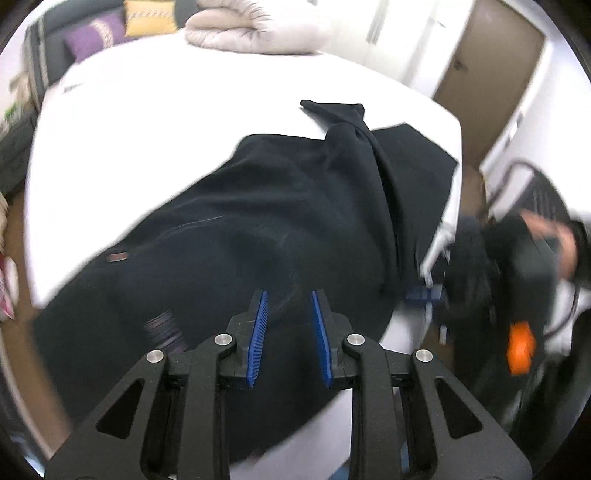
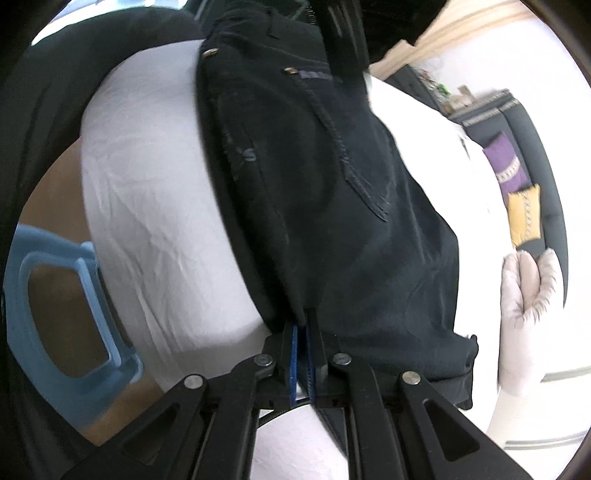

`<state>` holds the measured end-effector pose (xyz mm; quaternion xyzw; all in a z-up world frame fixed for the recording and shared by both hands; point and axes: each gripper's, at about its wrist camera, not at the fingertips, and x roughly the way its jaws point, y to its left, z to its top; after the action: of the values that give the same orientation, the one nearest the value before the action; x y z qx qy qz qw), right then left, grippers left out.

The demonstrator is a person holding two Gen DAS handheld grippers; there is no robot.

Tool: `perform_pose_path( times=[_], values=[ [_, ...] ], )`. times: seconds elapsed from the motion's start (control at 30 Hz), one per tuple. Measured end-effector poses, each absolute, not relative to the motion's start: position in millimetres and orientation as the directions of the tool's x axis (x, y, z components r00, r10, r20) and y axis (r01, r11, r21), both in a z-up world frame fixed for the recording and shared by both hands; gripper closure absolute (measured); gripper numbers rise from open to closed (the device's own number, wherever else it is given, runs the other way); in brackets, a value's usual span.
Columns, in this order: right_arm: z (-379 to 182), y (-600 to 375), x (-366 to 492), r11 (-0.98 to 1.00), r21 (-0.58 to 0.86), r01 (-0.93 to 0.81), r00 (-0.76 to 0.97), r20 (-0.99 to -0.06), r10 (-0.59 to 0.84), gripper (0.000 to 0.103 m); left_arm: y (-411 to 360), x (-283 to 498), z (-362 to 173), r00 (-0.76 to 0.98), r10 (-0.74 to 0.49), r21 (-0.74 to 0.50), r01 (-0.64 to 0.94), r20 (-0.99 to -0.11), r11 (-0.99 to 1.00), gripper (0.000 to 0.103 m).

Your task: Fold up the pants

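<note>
White bedding is covering the bed (image 1: pixel 155 122), and black pants (image 1: pixel 258 229) are lying spread across its near half. Far off, a folded beige blanket (image 1: pixel 255 29) is resting by purple and yellow cushions. Hovering over the waist end, the left gripper (image 1: pixel 289 338) is standing released, its blue pads apart. At the opposite end, the right gripper (image 2: pixel 303 354) is grasping the pants' edge, clenched on the cloth.
</note>
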<state>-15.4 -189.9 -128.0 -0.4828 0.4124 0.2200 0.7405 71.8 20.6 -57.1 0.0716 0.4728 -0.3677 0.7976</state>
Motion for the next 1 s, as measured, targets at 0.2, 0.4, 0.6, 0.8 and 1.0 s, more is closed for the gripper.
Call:
perform_pose_path(
  times=[0.2,0.4,0.6,0.8,1.0],
  values=[
    [-108.1,-214.2,-16.2,0.630,-0.516,-0.581,0.630,-0.774,-0.053,0.044,-14.4,83.5,-111.4,0.299,-0.446,-0.231,0.547,-0.844,0.805,0.080],
    [-58.6,-281.0,-2.4,0.902,-0.175,-0.394,0.607,-0.787,0.112,0.018,-16.4,88.0,-116.9,0.295,-0.456,-0.273,0.496,-0.840,0.824,0.080],
    [-8.6,-404.8,54.8,0.973,0.232,0.021,0.674,-0.722,0.158,0.026,-21.5,88.1,-118.4,0.298,-0.439,-0.261,0.487,-0.848,0.833,0.080],
    [-16.8,-472.5,153.9,0.950,0.184,0.251,0.598,-0.802,-0.003,0.031,-12.3,79.9,-122.9,0.312,-0.429,-0.244,0.489,-0.847,0.837,0.080],
    [-56.8,-467.3,236.9,0.965,0.057,0.257,0.492,-0.867,-0.080,0.032,-11.0,82.1,-125.2,0.304,-0.446,-0.267,0.485,-0.842,0.833,0.080]
  ],
)
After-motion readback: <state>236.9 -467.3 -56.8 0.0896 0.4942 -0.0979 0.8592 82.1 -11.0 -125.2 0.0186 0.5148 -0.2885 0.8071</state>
